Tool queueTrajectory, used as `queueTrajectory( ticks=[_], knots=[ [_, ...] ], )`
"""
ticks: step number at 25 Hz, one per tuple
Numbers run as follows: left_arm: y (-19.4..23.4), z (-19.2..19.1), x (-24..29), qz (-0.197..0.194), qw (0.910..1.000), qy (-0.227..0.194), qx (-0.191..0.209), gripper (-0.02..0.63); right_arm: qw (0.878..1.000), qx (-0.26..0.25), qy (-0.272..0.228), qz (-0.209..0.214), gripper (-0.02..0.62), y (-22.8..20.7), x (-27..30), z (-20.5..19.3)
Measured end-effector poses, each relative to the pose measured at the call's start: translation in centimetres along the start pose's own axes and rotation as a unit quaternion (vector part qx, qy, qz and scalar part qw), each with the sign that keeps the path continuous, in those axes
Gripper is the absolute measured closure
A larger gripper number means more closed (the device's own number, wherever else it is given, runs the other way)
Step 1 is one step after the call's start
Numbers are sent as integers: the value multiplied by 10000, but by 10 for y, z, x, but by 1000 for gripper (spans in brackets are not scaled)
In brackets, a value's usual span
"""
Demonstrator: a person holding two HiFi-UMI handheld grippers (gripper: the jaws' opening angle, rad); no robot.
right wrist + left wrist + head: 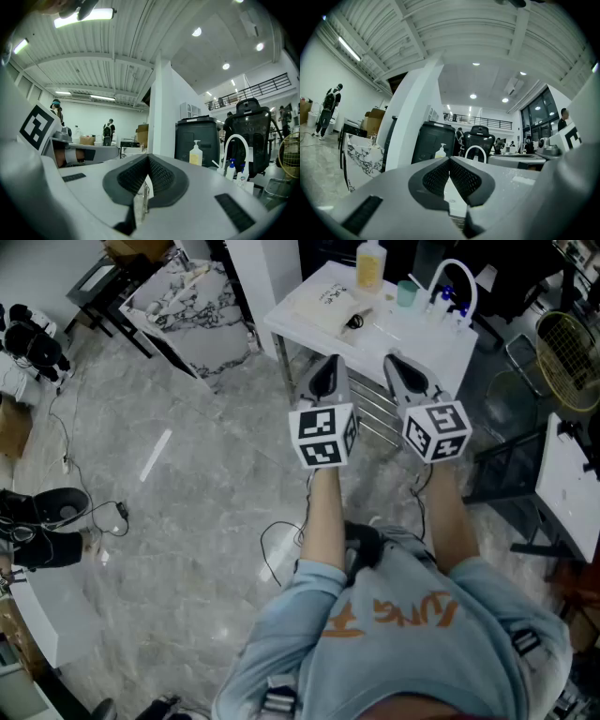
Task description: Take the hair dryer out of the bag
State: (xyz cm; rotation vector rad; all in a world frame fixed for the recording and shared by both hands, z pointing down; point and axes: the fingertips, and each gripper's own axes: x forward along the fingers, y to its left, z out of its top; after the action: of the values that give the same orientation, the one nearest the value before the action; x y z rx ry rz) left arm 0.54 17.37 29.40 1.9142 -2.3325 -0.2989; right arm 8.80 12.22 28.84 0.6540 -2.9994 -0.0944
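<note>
Fingers (433, 178) on the left gripper (330, 362) and right gripper (394, 360) sit closed and empty short of the counter's (441, 343) near edge, so the task looks unstarted.

White table (412, 334) close ahead — bottle (370, 266) on it, open floor (187, 512) left

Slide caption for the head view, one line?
Standing person points the left tongs and right tongs, both shut, at a white table holding a pump bottle.
</note>
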Motion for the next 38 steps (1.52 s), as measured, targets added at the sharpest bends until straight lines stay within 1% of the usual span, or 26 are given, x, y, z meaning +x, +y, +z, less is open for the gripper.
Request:
queueTrajectory(
  ticks=[2, 4, 7, 13, 18, 22, 26, 29, 35, 38],
  knots=[
    [4, 3, 0, -28, 10000, -3, -32, 603, 9996, 233, -175, -36, 597, 0, 2, 4],
    [4, 5, 0, -95, 10000, -5, -27, 603, 9992, 331, -218, -68, 597, 0, 5, 6],
    [2, 11, 1, -223, 9997, -26, 40, 603, 9993, 271, -144, -218, 597, 0, 9, 6],
    [19, 30, 3, -198, 9995, -244, -36, 603, 9989, 176, -220, -361, 597, 2, 8, 15],
    [10, 37, 8, -416, 9988, -257, -37, 603, 9975, 162, -250, -636, 597, -12, -5, 22],
    [4, 37, 13, -561, 9982, -221, -11, 603, 9967, 169, -220, -769, 597, -22, -8, 23],
    [13, 43, 13, -604, 9979, -235, -63, 603, 9970, 132, -224, -735, 596, -17, -1, 28],
    [22, 44, 13, -529, 9982, -277, -70, 603, 9974, 86, -237, -677, 595, -13, 5, 29],
    [37, 52, 25, -467, 9983, -359, -39, 603, 9969, 127, -339, -701, 596, -27, 18, 38],
    [44, 52, 34, -445, 9984, -336, 8, 603, 9973, 158, -355, -626, 596, -28, 32, 36]
  ],
)
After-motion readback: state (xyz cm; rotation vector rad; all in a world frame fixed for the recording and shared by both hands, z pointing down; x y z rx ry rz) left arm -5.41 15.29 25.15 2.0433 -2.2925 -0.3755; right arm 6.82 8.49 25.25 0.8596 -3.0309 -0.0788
